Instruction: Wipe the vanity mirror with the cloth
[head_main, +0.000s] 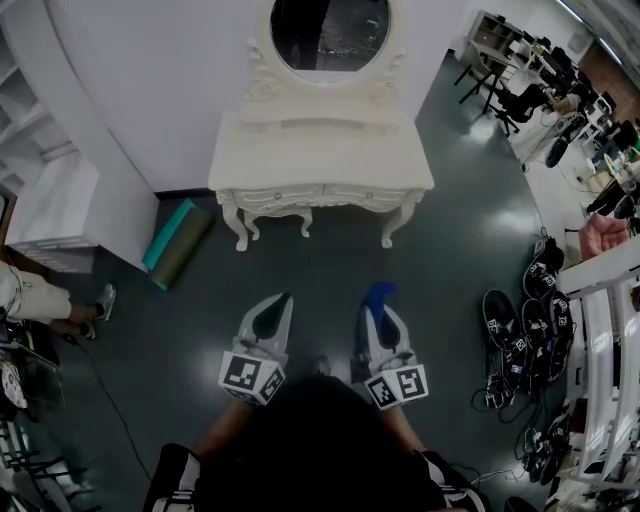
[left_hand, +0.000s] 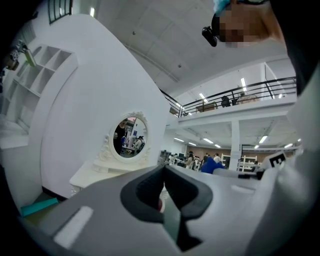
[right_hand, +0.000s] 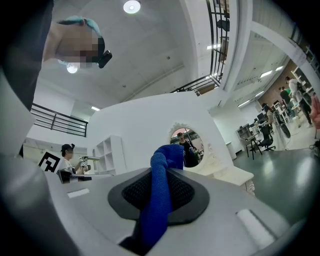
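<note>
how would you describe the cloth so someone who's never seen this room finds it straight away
Start at the white vanity table with its oval mirror against the white wall. In front of it, a person holds two grey grippers over the dark floor; the cloth is the bright blue strip clamped in the right gripper, poking past its fingers. The left gripper holds nothing.
</note>
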